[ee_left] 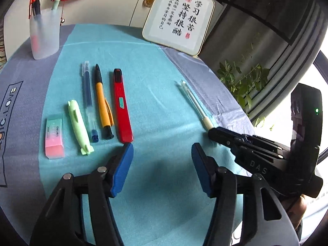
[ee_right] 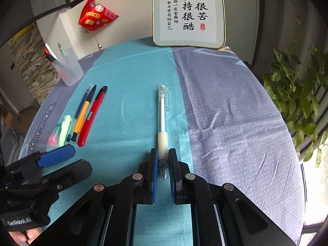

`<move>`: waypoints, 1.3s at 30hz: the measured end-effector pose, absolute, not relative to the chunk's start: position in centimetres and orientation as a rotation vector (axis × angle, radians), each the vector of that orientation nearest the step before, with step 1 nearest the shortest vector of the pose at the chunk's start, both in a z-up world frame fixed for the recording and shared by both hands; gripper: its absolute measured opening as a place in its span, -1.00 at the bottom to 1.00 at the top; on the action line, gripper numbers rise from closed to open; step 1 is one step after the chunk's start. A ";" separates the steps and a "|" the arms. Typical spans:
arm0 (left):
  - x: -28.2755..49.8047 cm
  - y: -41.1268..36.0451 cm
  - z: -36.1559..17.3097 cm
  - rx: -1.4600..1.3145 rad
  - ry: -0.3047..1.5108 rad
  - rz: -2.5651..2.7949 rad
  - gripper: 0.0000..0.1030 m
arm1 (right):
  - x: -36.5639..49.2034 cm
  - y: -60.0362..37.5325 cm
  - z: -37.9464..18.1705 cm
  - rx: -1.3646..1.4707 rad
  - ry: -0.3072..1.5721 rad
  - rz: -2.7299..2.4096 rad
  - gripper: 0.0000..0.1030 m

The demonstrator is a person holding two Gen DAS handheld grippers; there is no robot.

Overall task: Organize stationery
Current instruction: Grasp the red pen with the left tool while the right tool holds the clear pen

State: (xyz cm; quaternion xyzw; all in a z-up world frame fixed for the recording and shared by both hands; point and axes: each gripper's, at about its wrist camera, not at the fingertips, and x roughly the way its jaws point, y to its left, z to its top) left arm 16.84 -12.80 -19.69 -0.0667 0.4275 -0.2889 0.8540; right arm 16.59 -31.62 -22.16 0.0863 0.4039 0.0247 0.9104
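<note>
The framed calligraphy panel [ee_right: 188,13] at the top centre of the right wrist view carries large black Chinese characters reading 学习很苦 坚持很酷, smaller columns beside them, and two red seals. On the grey-blue cloth [ee_left: 14,110] at the left edge of the left wrist view, capital letters read "LOVE" after a partly cut-off word. The pink and green eraser [ee_left: 54,136] bears print too small to read, and the red utility knife [ee_left: 122,105] has a small green label I cannot make out. "DAS" is moulded on the right tool [ee_left: 213,132] where it enters the lower right of the left wrist view.

The right tool [ee_right: 163,162] is clenched on the clear gel pen [ee_right: 163,123] at its tip end, blue pads on either side of the barrel; the pen points up the frame along the turquoise mat [ee_right: 127,86], near the mat's right border. In the left wrist view the pen's tip is hidden inside that tool.

The left tool [ee_left: 162,160] is released, pads well apart above bare mat at lower centre.

At left of the mat lie, in a row, the eraser, a pale green highlighter [ee_left: 79,127], a blue gel pen [ee_left: 89,102], an orange and black ballpoint [ee_left: 103,102] and the knife. A frosted pen cup [ee_left: 44,33] stands upper left; its contents are partly veiled. A red hanging pouch [ee_right: 96,15] shows unreadable patches.
</note>
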 end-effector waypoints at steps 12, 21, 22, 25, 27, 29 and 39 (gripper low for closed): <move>17.9 -12.7 -19.7 -0.121 0.866 -0.503 0.15 | 16.2 -33.0 -22.4 0.242 0.821 0.097 -0.79; 20.3 -12.5 -20.2 -0.148 0.891 -0.492 -0.82 | 16.2 -33.2 -22.4 0.263 0.824 0.103 -0.79; 20.6 -12.1 -20.3 -0.176 0.911 -0.508 -0.83 | 16.2 -33.3 -22.4 0.264 0.823 0.103 -0.79; 20.7 -11.4 -20.3 -0.222 0.929 -0.513 -0.88 | 16.2 -33.3 -22.4 0.266 0.829 0.097 -0.79; 20.2 -11.6 -20.0 -0.197 0.921 -0.506 -0.95 | 16.1 -33.3 -22.3 0.267 0.829 0.087 -0.80; 19.8 -11.8 -19.8 -0.194 0.924 -0.523 -0.95 | 15.9 -33.4 -22.1 0.268 0.826 0.084 -0.80; 20.7 -15.3 -19.2 -0.126 0.950 -0.451 0.42 | 15.4 -33.8 -21.1 0.293 0.820 0.084 -0.79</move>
